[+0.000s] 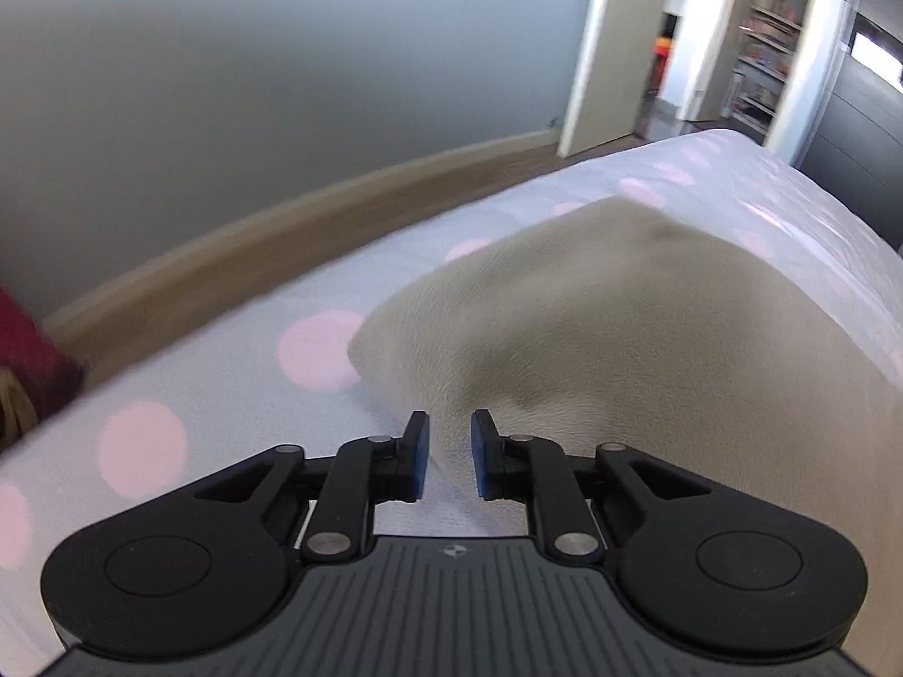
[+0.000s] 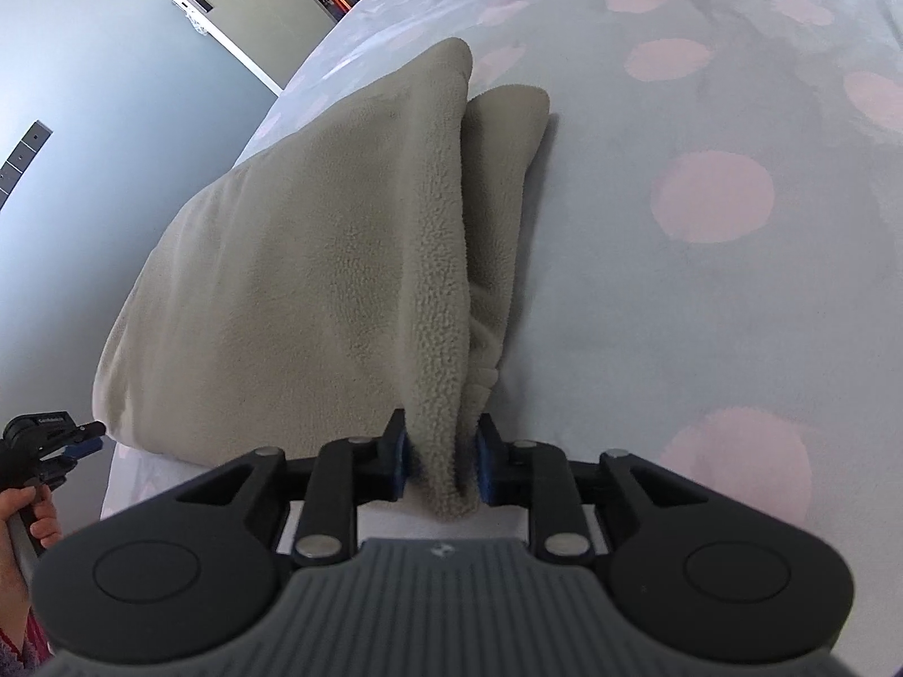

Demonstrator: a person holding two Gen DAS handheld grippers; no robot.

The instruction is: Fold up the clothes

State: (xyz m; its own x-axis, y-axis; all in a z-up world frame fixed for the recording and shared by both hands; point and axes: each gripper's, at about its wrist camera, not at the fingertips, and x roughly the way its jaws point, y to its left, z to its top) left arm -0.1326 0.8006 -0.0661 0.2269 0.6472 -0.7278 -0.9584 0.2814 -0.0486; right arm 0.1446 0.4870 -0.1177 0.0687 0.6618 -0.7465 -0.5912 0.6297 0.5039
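Note:
A beige fleece garment (image 1: 621, 310) (image 2: 310, 254) lies partly raised on the bed, its layers doubled along a long fold. My right gripper (image 2: 441, 462) is shut on the thick near end of that fold, which bulges out between the blue pads. My left gripper (image 1: 448, 451) stands with its jaws narrow. The garment's left edge runs into the gap and is pinched there. In the right wrist view the left gripper (image 2: 93, 434) sits at the garment's near left corner, with a person's hand (image 2: 34, 513) on its handle.
The bed (image 1: 197, 395) (image 2: 677, 310) has a pale grey cover with pink dots. A strip of wooden floor (image 1: 254, 237) and a grey wall lie beyond its left edge. A dark red object (image 1: 28, 350) sits at far left. An open doorway (image 1: 705, 56) is behind the bed.

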